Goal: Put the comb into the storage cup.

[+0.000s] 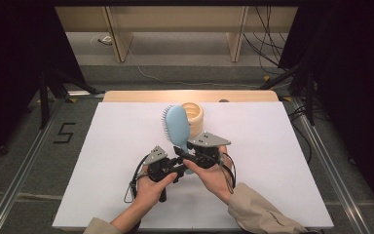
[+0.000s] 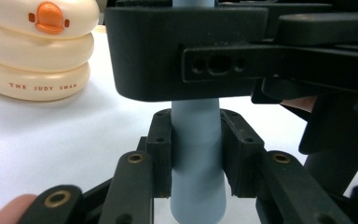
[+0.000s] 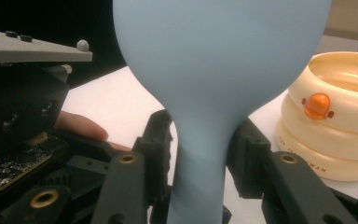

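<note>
A light blue hairbrush is held above the white board, head pointing away from me and bristles to the left. My left gripper is shut on the lower handle, with both pads pressed against it. My right gripper reaches in from the right, just above the left one. Its jaws stand on either side of the brush's neck. The pads are close to the neck, with thin gaps showing. The brush's smooth back rises above the jaws in the right gripper view.
A cream ringed container with an orange duck-bill mark stands just behind the brush head. The white board lies on a wooden table. Dark stands and cables flank both sides.
</note>
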Demonstrator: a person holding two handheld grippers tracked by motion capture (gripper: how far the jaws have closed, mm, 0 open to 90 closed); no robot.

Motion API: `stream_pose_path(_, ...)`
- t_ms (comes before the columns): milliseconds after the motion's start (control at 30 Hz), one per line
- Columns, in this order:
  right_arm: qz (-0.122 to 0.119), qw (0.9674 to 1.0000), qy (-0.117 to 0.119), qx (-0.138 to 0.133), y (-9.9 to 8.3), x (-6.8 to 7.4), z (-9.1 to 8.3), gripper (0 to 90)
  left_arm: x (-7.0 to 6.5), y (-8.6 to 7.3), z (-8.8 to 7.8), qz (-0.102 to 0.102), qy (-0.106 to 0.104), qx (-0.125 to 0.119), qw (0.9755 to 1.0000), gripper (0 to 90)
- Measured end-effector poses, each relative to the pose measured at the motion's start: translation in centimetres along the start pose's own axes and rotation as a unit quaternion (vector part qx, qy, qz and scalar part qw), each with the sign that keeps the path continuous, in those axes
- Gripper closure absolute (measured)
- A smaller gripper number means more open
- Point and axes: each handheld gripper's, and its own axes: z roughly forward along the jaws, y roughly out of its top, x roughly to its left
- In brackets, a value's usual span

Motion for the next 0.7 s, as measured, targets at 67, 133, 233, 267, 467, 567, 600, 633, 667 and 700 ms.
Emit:
stream_pose_path(67,0.001,1.0,0.002,0.002,0.02,-0.01,0.01,59.4,0.01,-0.02,0.0,-0.002,-0.002,0.0,1.0,66.5)
stream_pose_path(133,0.006,1.0,0.004,0.003,0.0,-0.04,0.07,57.4,0.05,-0.05,0.01,-0.002,-0.002,0.0,1.0,66.5)
stream_pose_path(233,0.01,0.9999,0.01,0.002,0.0,-0.09,0.11,54.9,0.05,-0.04,0.01,-0.004,-0.004,-0.001,1.0,66.5)
stream_pose_path(267,0.01,0.9999,0.01,0.002,0.04,-0.07,0.1,53.4,0.05,-0.03,0.01,-0.004,-0.005,-0.001,1.0,66.4)
stream_pose_path(467,0.017,0.9998,0.005,-0.001,0.16,-0.19,0.02,40.8,0.04,0.01,-0.04,-0.005,-0.006,-0.003,1.0,66.5)
stream_pose_path(567,0.015,0.9999,-0.004,0.001,0.31,-0.23,-0.09,34.6,0.07,0.01,-0.05,-0.008,-0.008,-0.004,0.9999,66.5)
stream_pose_path(600,0.013,0.9999,-0.004,0.001,0.36,-0.22,-0.12,33.9,0.09,0.01,-0.05,-0.008,-0.008,-0.003,0.9999,66.5)
stream_pose_path(633,0.013,0.9999,-0.004,0.002,0.41,-0.2,-0.15,33.1,0.1,0.01,-0.05,-0.009,-0.008,-0.004,0.9999,66.5)
stream_pose_path(667,0.012,0.9999,-0.005,0.0,0.45,-0.21,-0.18,32.1,0.11,0.01,-0.06,-0.009,-0.008,-0.004,0.9999,66.5)
stream_pose_path(700,0.011,0.9999,-0.006,-0.001,0.49,-0.2,-0.2,31.5,0.11,0.02,-0.06,-0.01,-0.009,-0.004,0.9999,66.5)
